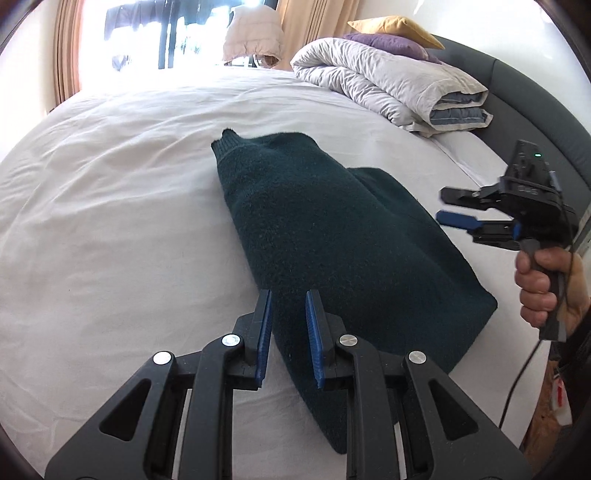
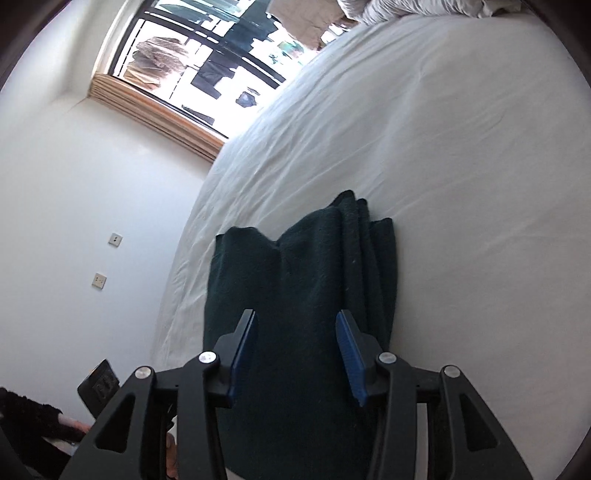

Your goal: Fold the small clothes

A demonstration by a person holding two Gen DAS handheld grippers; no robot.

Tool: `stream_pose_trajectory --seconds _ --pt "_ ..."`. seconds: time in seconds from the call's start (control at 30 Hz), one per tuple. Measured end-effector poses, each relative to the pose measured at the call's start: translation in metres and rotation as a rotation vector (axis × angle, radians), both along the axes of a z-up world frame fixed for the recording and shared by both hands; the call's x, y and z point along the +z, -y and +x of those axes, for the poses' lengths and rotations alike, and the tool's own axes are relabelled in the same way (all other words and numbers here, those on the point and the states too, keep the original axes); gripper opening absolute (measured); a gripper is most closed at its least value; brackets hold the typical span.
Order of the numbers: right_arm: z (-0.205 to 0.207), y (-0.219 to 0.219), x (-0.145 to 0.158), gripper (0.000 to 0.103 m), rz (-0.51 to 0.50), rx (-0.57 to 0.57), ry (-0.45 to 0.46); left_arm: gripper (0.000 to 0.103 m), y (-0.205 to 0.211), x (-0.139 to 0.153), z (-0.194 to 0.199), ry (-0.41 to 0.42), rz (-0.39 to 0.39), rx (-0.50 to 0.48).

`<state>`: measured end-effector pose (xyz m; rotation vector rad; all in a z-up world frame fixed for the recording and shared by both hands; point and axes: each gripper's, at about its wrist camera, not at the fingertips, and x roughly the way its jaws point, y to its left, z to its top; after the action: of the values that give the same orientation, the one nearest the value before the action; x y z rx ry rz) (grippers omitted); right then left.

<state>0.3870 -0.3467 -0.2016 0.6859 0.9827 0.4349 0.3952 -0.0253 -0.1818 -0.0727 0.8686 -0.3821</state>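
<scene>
A dark green knit sweater (image 1: pixel 325 236) lies folded into a long strip on the white bed sheet (image 1: pixel 110 221), its ribbed collar pointing to the far side. My left gripper (image 1: pixel 288 299) is open and empty, its blue-padded fingers just above the sweater's near left edge. My right gripper (image 1: pixel 441 205) is open and empty, held in a hand at the sweater's right side, a little off the cloth. In the right wrist view the sweater (image 2: pixel 306 295) fills the gap between the open right gripper's (image 2: pixel 297 317) fingers, with the folded layers bunched on its right.
A folded grey-white duvet (image 1: pixel 388 81) with purple and yellow pillows (image 1: pixel 395 33) lies at the bed's far right against the dark headboard (image 1: pixel 535 103). A window with curtains is beyond the bed. A white wall with sockets (image 2: pixel 99 280) is left in the right wrist view.
</scene>
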Motion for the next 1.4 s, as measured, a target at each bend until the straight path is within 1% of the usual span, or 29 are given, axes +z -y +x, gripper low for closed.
stream_pose_trajectory --seconds 0.07,0.17,0.27,0.33,0.4,0.43,0.5,0.57,0.63,0.67,0.7,0.73,0.77,0.83,0.93,1.0,1.1,1.2,1.27,1.33,1.4 --pt "0.009 -0.002 -0.007 0.047 -0.021 0.007 -0.031 0.018 0.001 -0.002 0.008 0.002 -0.012 0.003" --pt "0.018 -0.009 -0.016 0.047 -0.028 0.024 -0.063 0.018 0.006 -0.005 0.022 -0.003 0.014 -0.005" --pt "0.026 -0.006 -0.022 0.047 0.013 0.006 -0.081 0.019 0.012 -0.008 0.027 -0.006 0.037 -0.007" --pt "0.032 -0.006 -0.023 0.045 0.031 -0.002 -0.082 0.02 0.015 -0.007 0.028 -0.004 0.05 -0.006" --pt "0.038 -0.008 -0.024 0.039 0.04 0.003 -0.084 0.021 0.017 -0.008 0.029 -0.002 0.067 -0.009" --pt "0.041 -0.009 -0.024 0.037 0.048 0.006 -0.084 0.022 0.017 -0.009 0.03 0.0 0.07 -0.009" --pt "0.046 -0.011 -0.025 0.037 0.063 0.01 -0.081 0.022 0.017 -0.011 0.031 -0.005 0.063 -0.008" --pt "0.05 -0.01 -0.027 0.037 0.107 -0.006 -0.086 0.023 0.016 -0.011 0.031 -0.005 0.059 -0.005" --pt "0.058 -0.009 -0.033 0.036 0.139 -0.021 -0.1 0.023 0.019 -0.012 0.03 0.003 0.071 -0.007" --pt "0.061 -0.01 -0.035 0.03 0.136 -0.025 -0.104 0.023 0.02 -0.012 0.029 0.007 0.076 -0.008" --pt "0.064 -0.011 -0.035 0.017 0.116 -0.025 -0.103 0.023 0.02 -0.012 0.029 0.008 0.079 -0.008" --pt "0.066 -0.013 -0.034 0.009 0.079 -0.025 -0.104 0.023 0.02 -0.012 0.029 0.008 0.078 -0.009" --pt "0.069 -0.016 -0.031 0.008 0.036 -0.028 -0.102 0.023 0.02 -0.012 0.03 0.006 0.074 -0.009" --pt "0.067 -0.016 -0.026 0.007 -0.011 -0.046 -0.077 0.023 0.019 -0.01 0.031 -0.001 0.061 -0.006" --pt "0.063 -0.01 -0.02 0.006 -0.06 -0.084 -0.053 0.023 0.019 -0.007 0.031 0.004 0.051 0.002" --pt "0.062 -0.005 -0.017 0.006 -0.081 -0.101 -0.04 0.023 0.022 -0.004 0.028 0.027 0.061 0.0" --pt "0.065 -0.006 -0.024 0.006 -0.098 -0.091 -0.044 0.023 0.031 -0.002 0.025 0.056 0.11 -0.004" --pt "0.065 0.002 -0.04 0.004 -0.05 -0.112 -0.048 0.023 0.034 -0.005 0.024 0.069 0.115 -0.002" --pt "0.063 0.004 -0.044 0.003 -0.033 -0.114 -0.039 0.023 0.035 -0.005 0.021 0.078 0.132 -0.003" --pt "0.061 0.005 -0.043 0.004 -0.036 -0.113 -0.037 0.023 0.034 0.006 0.013 0.107 0.138 0.009" --pt "0.059 0.004 -0.038 0.009 -0.03 -0.086 -0.039 0.023 0.039 0.017 0.002 0.151 0.133 -0.005"
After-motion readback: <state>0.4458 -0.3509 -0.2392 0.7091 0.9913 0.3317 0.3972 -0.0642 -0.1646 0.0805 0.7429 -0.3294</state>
